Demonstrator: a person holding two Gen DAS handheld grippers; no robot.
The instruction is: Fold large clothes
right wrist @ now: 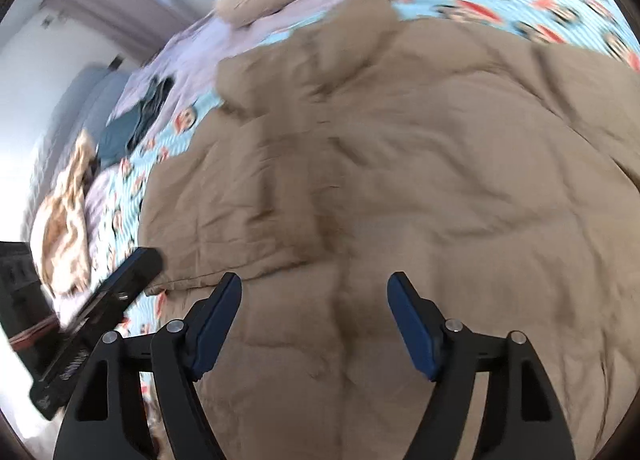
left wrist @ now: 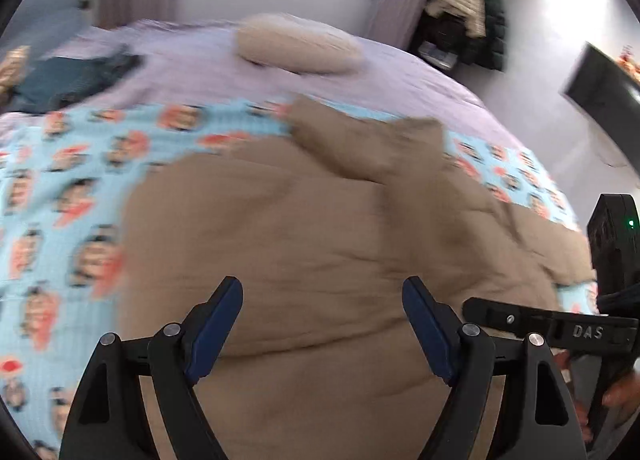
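A large tan garment (left wrist: 320, 220) lies spread and wrinkled on a light-blue printed blanket (left wrist: 60, 188) on the bed. At its far edge, part of it lies doubled over (left wrist: 360, 140). My left gripper (left wrist: 322, 288) hovers over the near part of the garment, open, with only cloth showing beyond its blue pads. My right gripper (right wrist: 315, 280) is also open above the tan garment (right wrist: 400, 160), with nothing between its fingers. Each gripper shows in the other's view: the right one (left wrist: 552, 324) at the right edge, the left one (right wrist: 120, 292) at the lower left.
A beige pillow (left wrist: 296, 44) lies on the lilac bedsheet (left wrist: 400, 76) beyond the garment. Dark teal clothes (left wrist: 72, 76) and an orange-and-white cloth (right wrist: 64, 220) sit at the bed's left side. Coats (left wrist: 472, 12) hang by the window, and a dark screen (left wrist: 600, 88) stands on the right.
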